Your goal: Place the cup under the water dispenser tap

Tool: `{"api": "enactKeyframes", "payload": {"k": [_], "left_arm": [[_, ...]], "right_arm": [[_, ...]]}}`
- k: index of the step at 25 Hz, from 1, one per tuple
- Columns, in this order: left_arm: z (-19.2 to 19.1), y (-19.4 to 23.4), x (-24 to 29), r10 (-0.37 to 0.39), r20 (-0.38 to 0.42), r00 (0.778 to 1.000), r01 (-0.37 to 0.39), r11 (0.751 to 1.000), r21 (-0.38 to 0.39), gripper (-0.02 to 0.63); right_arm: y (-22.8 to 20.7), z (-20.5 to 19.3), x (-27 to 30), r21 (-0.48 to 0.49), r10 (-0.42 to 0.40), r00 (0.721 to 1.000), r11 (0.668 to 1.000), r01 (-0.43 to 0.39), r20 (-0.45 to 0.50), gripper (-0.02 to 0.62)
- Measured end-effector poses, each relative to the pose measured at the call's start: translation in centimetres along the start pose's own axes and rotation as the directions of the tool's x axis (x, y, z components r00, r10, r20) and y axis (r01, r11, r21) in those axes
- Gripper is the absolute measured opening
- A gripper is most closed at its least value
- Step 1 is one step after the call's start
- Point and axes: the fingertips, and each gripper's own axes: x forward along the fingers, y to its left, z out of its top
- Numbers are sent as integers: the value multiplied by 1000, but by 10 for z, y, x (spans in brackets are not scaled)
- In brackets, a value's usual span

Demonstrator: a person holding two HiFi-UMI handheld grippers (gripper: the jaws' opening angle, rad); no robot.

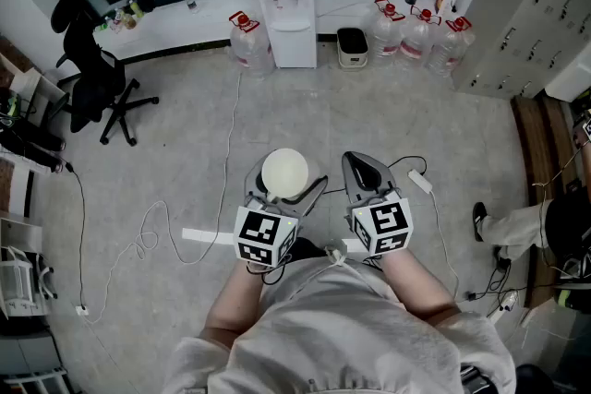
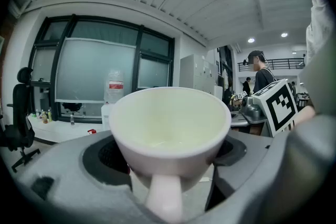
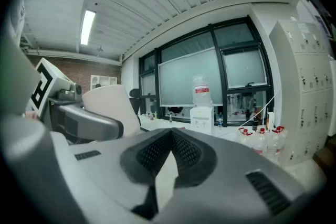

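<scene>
White ceramic cup (image 2: 169, 123), frame centre, pinched in my left gripper (image 1: 283, 187); right gripper (image 1: 366, 173) pressed together, empty. White floor-standing water dispenser (image 1: 287, 12), top centre, well apart: carry and placement remain.

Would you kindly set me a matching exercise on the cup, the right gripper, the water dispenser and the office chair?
Things: 1 cup; 2 right gripper; 3 water dispenser; 4 office chair.
States: A black, far off to the left; B held in the left gripper; C jaws together, empty; D white, farthest away, straight ahead.
Pairs: 1-B; 2-C; 3-D; 4-A.
</scene>
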Motion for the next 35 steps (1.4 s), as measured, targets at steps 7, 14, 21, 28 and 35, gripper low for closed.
{"api": "enactKeyframes", "payload": {"k": [7,14,21,28,35], "left_arm": [[-8,0,1,-1,-15,1000,1,1000,4,459],[-12,-2,11,-3,-19,1000,2,1000,-26,459],[-21,11,17,34,-34,999,-35,999,-33,459],[-12,38,38,66,-24,998,-68,996,-66,459],[-15,82,76,25,-42,999,-29,996,-89,459]], "right_arm": [[4,-9,1,-9,11,999,1000,-11,-30,28],[-10,-6,-8,56,-28,1000,998,27,11,28],[-19,-13,-10,57,-37,999,998,36,18,28],[-29,-11,18,62,-26,1000,998,25,15,28],[-33,-11,78,93,-9,999,996,13,-46,28]]}}
